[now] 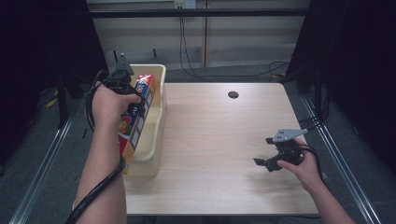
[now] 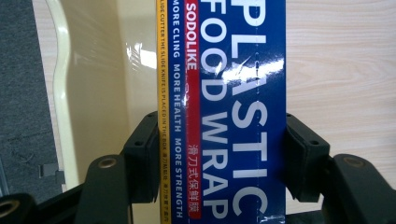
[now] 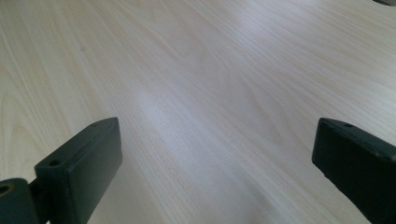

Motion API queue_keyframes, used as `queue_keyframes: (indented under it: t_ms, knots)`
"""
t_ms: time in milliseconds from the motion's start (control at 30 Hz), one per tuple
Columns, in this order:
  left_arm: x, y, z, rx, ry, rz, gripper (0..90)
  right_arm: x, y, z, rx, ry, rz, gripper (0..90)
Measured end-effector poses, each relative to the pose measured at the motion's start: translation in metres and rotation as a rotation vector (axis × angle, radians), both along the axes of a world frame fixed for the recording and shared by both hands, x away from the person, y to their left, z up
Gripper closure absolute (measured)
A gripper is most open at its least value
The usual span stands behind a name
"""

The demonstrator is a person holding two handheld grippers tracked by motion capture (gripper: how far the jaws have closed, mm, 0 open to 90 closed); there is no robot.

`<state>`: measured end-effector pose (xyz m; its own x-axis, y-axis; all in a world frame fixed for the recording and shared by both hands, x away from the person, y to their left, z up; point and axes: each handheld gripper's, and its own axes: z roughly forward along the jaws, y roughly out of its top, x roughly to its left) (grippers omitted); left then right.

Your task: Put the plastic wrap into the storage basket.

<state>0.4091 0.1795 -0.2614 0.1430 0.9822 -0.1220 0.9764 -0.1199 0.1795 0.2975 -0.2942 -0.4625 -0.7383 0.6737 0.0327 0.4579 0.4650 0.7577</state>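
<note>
A long blue box of plastic food wrap with a red and yellow stripe is tilted over the cream bin at the table's left edge; whether its lower end touches the bin I cannot tell. My left gripper is shut on its two long sides. In the left gripper view both black pads press on the box, with the bin's inner wall behind it. My right gripper hovers low over the table at the right, open, with only bare wood between its jaws.
The light wooden table has a round dark cable hole near its far edge. Cables hang against the back wall. Metal rails run along the floor on both sides of the table.
</note>
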Motion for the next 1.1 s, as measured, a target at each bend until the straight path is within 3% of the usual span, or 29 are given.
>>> queue_keyframes:
  t_ms: [1100]
  knots:
    - [0.000, 0.012, -0.031, -0.004, 0.052, 0.014, 40.4, 0.000, 0.002, -0.001, -0.010, -0.003, 0.004, 1.4]
